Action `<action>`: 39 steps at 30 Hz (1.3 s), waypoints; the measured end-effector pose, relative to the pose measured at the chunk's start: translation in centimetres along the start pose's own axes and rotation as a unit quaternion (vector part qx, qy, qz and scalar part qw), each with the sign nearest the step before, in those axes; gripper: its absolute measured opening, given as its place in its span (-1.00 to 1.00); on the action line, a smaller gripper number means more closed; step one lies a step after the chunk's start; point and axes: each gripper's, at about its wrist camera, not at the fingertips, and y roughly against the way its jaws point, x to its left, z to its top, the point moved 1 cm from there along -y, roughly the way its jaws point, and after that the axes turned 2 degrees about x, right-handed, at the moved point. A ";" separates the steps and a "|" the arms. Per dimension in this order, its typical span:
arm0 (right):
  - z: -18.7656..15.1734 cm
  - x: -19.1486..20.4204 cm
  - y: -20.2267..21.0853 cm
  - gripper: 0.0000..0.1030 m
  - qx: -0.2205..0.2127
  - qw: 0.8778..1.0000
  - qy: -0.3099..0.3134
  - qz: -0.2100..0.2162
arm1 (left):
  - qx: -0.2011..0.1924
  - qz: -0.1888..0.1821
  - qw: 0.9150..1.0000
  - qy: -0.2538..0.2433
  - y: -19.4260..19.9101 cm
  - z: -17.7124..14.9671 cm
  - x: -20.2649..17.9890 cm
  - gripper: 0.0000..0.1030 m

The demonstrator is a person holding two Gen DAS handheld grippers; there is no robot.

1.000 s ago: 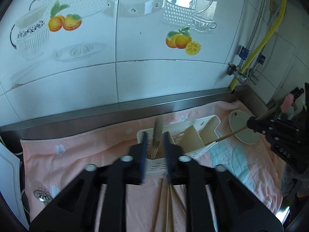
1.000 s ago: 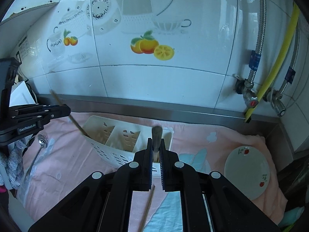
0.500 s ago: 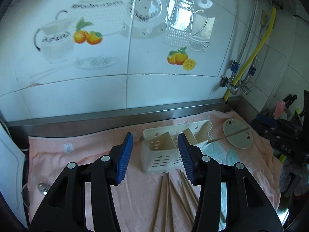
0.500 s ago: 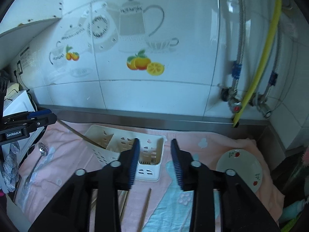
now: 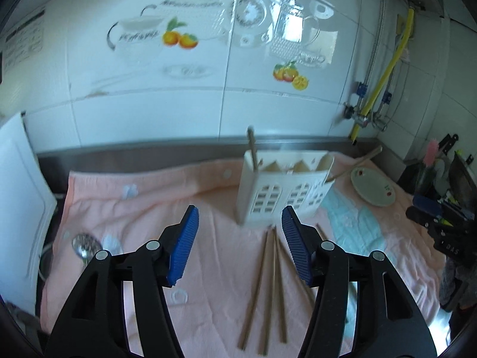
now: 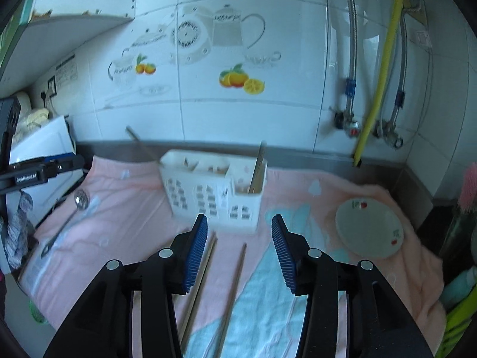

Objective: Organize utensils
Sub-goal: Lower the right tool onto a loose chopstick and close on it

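A white slotted utensil caddy (image 5: 283,191) (image 6: 213,191) stands upright on the pink towel with chopsticks in it: one at one end (image 5: 252,149) and some at the other end (image 6: 258,170). Several loose wooden chopsticks (image 5: 268,286) (image 6: 235,283) lie on the towel in front of it. A metal spoon (image 5: 85,246) (image 6: 78,201) lies at the left. My left gripper (image 5: 238,244) is open and empty, pulled back from the caddy. My right gripper (image 6: 238,247) is open and empty too, above the loose chopsticks.
A small white plate (image 5: 374,189) (image 6: 369,231) sits on the towel at the right. A tiled wall with pipes and a yellow hose (image 6: 375,89) is behind. A white board (image 5: 21,197) stands at the left. Dark clutter (image 5: 447,208) is at the far right.
Both grippers were shut on chopsticks in the caddy, then opened, let go and drew back. The caddy now stands upright with the chopsticks in it.
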 end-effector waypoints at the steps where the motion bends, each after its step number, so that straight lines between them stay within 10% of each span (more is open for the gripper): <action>1: -1.1 0.2 -0.2 -0.15 0.005 1.000 -0.003 0.000 | 0.002 0.000 1.000 0.003 0.0 -0.6 0.2 0.13; 19: -13.4 1.9 -6.1 -0.28 0.094 0.995 -0.037 -0.009 | 0.041 0.013 0.998 0.037 -0.9 -10.2 2.4 0.13; 39: -14.5 1.5 -9.3 -0.74 0.120 0.990 -0.064 -0.024 | 0.074 0.008 0.997 0.036 -2.3 -13.4 2.8 0.12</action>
